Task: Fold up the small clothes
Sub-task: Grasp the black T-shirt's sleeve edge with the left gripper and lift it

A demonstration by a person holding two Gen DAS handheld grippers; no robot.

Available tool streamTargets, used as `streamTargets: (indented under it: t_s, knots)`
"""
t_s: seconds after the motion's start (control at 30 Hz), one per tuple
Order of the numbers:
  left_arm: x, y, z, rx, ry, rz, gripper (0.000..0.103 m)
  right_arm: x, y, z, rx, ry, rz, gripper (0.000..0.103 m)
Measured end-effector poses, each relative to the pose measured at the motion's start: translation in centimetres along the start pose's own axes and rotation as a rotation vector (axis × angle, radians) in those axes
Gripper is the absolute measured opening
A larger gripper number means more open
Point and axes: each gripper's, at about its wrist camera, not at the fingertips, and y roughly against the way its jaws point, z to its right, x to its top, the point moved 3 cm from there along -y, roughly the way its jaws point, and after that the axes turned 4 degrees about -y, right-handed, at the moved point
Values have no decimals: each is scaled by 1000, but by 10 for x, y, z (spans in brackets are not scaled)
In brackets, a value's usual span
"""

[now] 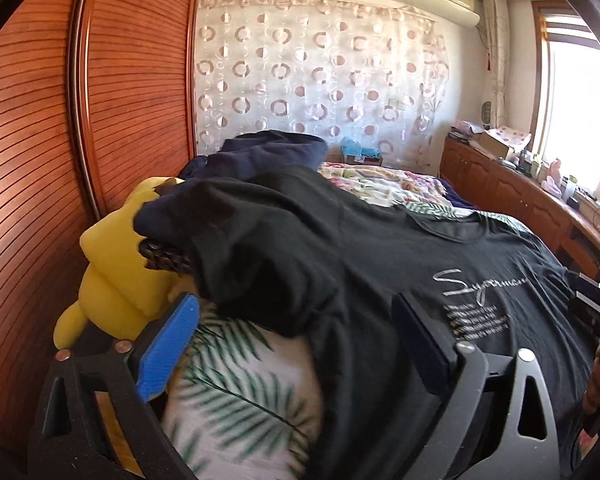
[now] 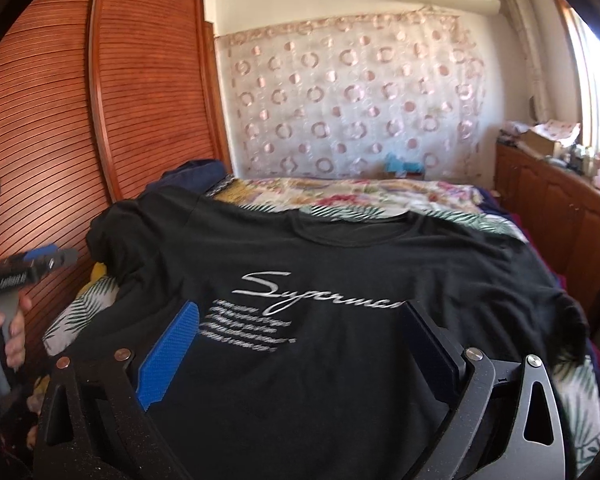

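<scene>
A black T-shirt (image 2: 340, 256) with silver script lettering lies spread front-up on the bed; it also shows in the left wrist view (image 1: 340, 248), where its left sleeve side is bunched up over a pile. My left gripper (image 1: 296, 340) is open and empty, hovering over the shirt's left edge and the leaf-print sheet. My right gripper (image 2: 300, 344) is open and empty, just above the shirt's lower front. The left gripper's body (image 2: 32, 264) shows at the left edge of the right wrist view, held by a hand.
A yellow plush toy (image 1: 112, 268) lies at the bed's left edge against the wooden wardrobe (image 1: 40, 140). Dark blue clothes (image 1: 272, 150) are piled behind. A floral quilt (image 2: 360, 194) covers the bed's far end. A wooden cabinet (image 2: 560, 216) with clutter runs along the right wall.
</scene>
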Motion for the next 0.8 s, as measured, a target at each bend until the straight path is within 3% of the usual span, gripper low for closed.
streamTargets:
  t_s: [0.1, 0.33, 0.57, 0.6, 0.67, 0.73, 0.8]
  knots:
    - [7, -8, -17, -7, 7, -13, 86, 1, -2, 0, 37, 14, -28, 98]
    - [21, -45, -41, 1, -23, -72, 56, -1, -4, 10, 52, 67, -73, 97]
    - [19, -80, -61, 56, -24, -149, 44, 8, -11, 5, 68, 115, -114, 96]
    - [19, -82, -62, 57, -23, -151, 40, 10, -10, 5, 73, 117, -113, 96]
    - [20, -80, -63, 53, -36, -138, 20, 12, -11, 2, 73, 124, -107, 96]
    - [23, -73, -60, 67, -65, -112, 9, 12, -10, 3, 72, 123, -103, 96]
    - [28, -61, -56, 80, -95, -71, 8, 10, -12, -1, 71, 121, -93, 96]
